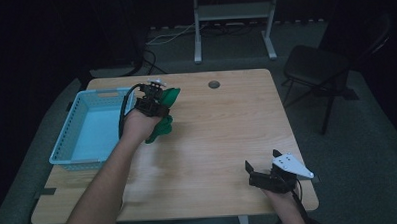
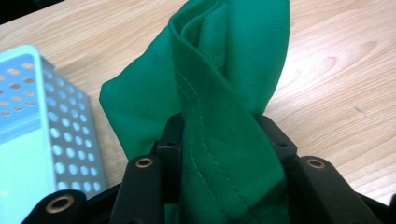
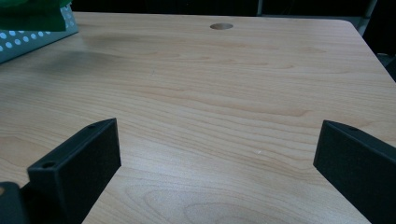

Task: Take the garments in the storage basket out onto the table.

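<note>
one crumpled green cloth (image 1: 162, 113), one pale blue perforated plastic basket (image 1: 82, 127), one light wooden table (image 1: 212, 136) with one small round grey grommet (image 1: 214, 84) near its far edge, and two black handheld grippers are in view. beyond the table stand one dark folding chair (image 1: 317, 68) at the far right and one pale metal frame (image 1: 233, 20) at the far middle

the left gripper (image 1: 153, 101) is clamped on the green cloth, its jaws pressed together on a bunched, stitched hem, as the left gripper view shows (image 2: 219, 154). the cloth sits at the left of the table, just beside the right wall of the basket, held off the wood. in the high view its long axis runs near to far, one end rising past the gripper toward the far edge and the other hanging down on the near side by the person's wrist. in the left gripper view the folded hem points away from the jaws, upward in that picture, with the basket (image 2: 42, 135) to its left

the right gripper (image 1: 271, 174) rests near the table's near right corner, well apart from the cloth, jaws standing wide apart with only bare wood between them (image 3: 215, 154)
</note>
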The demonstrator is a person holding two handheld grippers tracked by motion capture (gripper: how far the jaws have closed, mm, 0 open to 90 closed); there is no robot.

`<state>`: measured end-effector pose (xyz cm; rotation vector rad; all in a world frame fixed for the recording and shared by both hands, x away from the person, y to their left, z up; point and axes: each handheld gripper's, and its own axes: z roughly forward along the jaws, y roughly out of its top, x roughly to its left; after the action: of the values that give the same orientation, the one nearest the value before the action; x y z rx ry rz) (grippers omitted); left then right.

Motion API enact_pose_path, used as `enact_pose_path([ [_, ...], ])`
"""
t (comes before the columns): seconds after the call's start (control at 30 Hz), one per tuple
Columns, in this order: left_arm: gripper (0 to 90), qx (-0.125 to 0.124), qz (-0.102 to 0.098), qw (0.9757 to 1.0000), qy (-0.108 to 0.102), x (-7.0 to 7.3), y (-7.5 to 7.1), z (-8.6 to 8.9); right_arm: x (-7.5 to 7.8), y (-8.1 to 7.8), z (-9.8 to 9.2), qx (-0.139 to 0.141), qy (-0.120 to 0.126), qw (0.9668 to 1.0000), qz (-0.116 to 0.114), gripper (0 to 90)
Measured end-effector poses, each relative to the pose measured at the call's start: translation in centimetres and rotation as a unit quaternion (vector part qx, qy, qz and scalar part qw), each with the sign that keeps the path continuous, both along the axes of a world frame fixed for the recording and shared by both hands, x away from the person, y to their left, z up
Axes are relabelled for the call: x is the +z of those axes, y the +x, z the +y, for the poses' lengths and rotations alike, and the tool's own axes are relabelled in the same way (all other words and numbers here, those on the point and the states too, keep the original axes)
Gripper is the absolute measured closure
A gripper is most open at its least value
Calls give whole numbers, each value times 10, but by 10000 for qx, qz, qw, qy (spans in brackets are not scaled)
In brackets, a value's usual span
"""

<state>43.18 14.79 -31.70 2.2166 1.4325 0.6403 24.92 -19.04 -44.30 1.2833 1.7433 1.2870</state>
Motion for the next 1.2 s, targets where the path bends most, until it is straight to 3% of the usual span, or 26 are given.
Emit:
enact_pose_path([
  [0.37, 600, -90, 32, 10000, -15, -5, 0, -24, 0, 0, 0, 6, 9, 10000, 1, 0],
  [0.67, 600, -57, 109, 9999, -23, -13, 1, -31, 0, 0, 0, 19, 24, 10000, 3, 0],
  [1.07, 600, -13, 202, 9996, -209, -25, -1, -50, 0, 0, 1, 35, 4, 10000, 13, 0],
  [1.2, 600, -124, 265, 9994, -171, -31, -4, -62, 0, 0, 1, 31, -7, 10000, 5, 0],
])
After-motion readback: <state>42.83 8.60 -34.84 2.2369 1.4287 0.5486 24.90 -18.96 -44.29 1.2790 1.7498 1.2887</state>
